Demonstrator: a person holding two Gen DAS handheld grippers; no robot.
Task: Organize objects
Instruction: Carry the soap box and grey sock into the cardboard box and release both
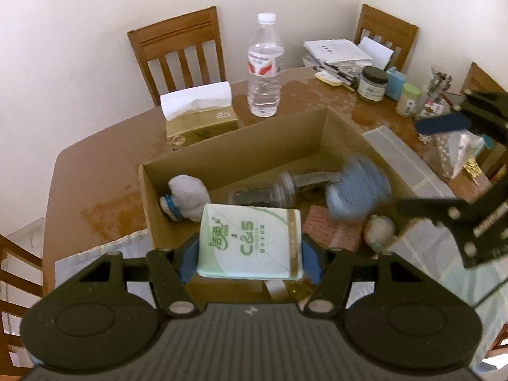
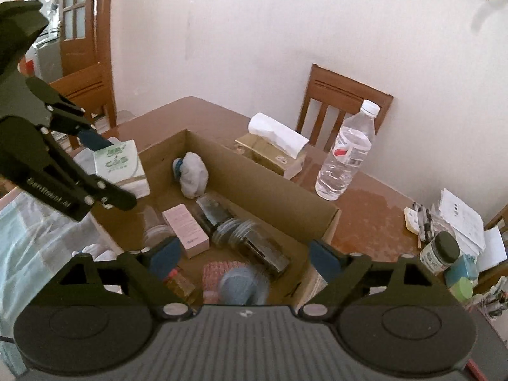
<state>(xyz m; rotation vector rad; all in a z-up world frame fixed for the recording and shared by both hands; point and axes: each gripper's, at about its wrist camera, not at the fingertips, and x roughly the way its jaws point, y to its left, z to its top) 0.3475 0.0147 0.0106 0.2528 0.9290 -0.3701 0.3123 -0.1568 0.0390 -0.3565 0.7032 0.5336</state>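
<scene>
Matt brown cardboard box (image 1: 241, 136), glossy plastic-wrapped tissue pack (image 1: 250, 243), clear plastic water bottle (image 1: 264, 66), shiny wooden table (image 1: 95, 171).

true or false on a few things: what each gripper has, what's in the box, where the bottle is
1. The left gripper is shut on the tissue pack. True.
2. The right gripper holds the pink carton. False: its jaws are open and empty; the carton lies in the box.
3. The water bottle lies inside the box. False: it stands upright on the table, behind the box.
4. A white sock bundle lies in the box. True.
5. The tissue box sits on the table outside the cardboard box. True.
6. The bottle has no cap. False: a white cap is on it.
</scene>
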